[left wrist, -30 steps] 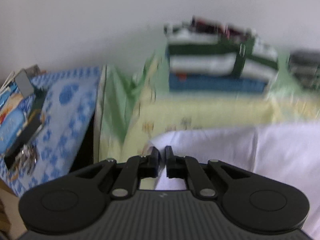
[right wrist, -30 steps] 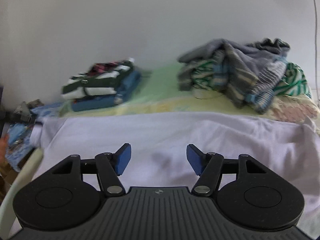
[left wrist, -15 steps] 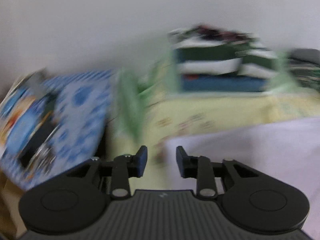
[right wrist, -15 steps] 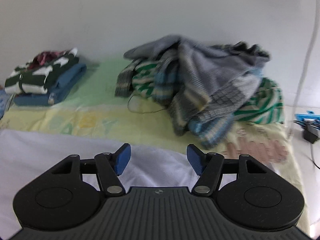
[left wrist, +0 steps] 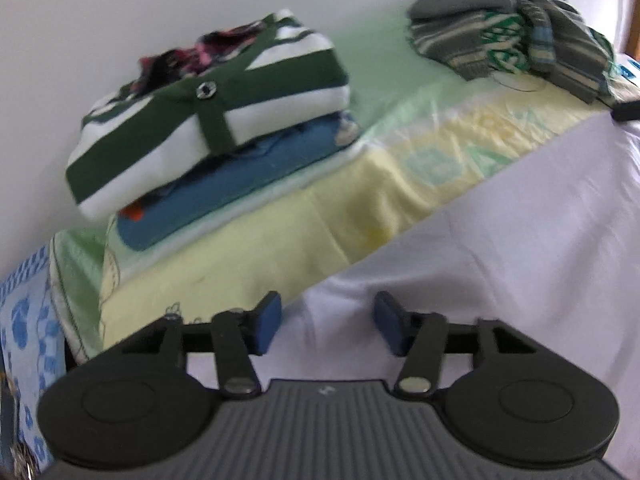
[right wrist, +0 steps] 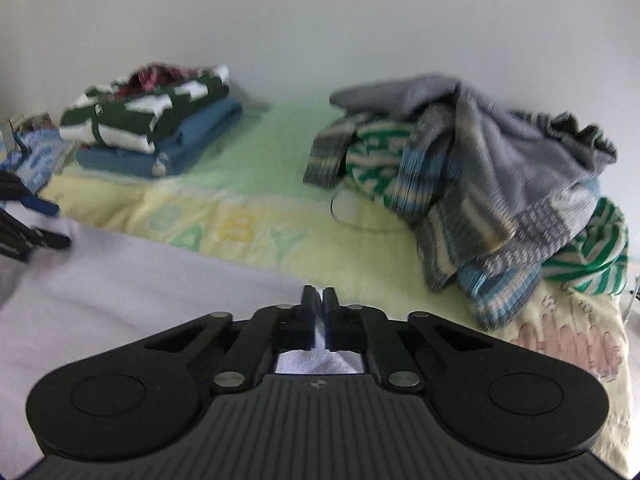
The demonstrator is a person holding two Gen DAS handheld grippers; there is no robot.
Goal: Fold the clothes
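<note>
- The right tool was clamped on the far edge of the white garment spread on the bed.
- The left tool, over the other edge, was closing, pads not yet pressing cloth.
- Next, probably: left grips, both lift and fold.
- One folded stack, one unfolded heap.

Bed under clothes

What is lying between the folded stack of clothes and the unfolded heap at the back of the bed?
Only bare green bedsheet lies between the folded stack and the unfolded heap; nothing rests there. The right wrist view shows it best.
</note>
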